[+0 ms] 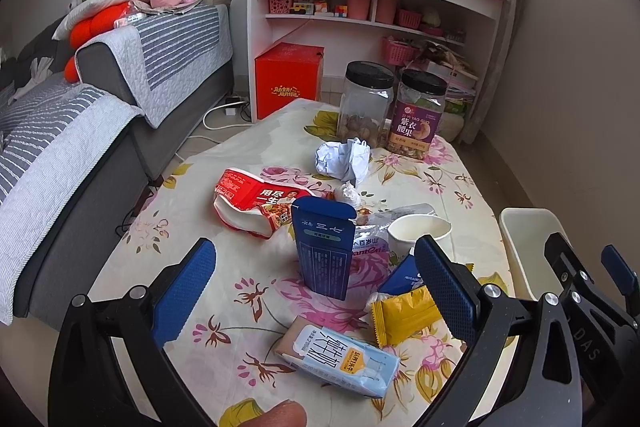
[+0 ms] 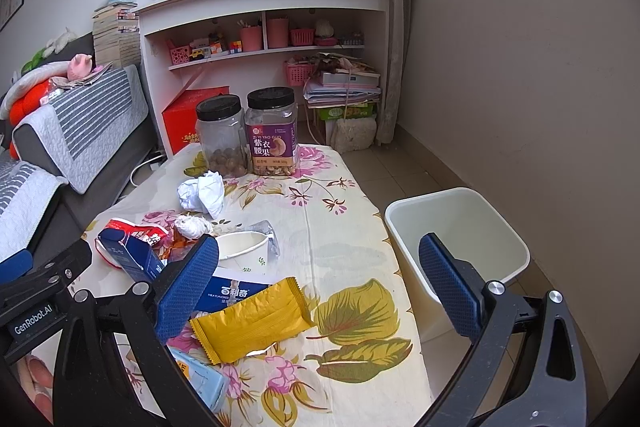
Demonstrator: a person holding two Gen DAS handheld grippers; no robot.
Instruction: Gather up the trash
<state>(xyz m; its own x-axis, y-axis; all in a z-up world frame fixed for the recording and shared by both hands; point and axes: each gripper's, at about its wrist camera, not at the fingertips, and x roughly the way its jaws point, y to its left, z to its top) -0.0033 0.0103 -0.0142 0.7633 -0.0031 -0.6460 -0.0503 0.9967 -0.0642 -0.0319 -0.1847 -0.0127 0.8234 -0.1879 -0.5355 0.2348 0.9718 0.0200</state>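
Both hand-held grippers, left (image 1: pixel 316 283) and right (image 2: pixel 320 279), gape unladen; white bin (image 2: pixel 460 227) holds nothing visible.

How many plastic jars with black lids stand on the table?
2. The clear jar stands at the far end of the table, holding some nuts; the purple-label jar stands right beside it, on its right. No others are visible.

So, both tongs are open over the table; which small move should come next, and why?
Probably lower the right tongs onto the yellow wrapper and close on it. They are open and hold nothing, the wrapper lies flat just below them, and the white bin stands open at the table's right edge, close by.
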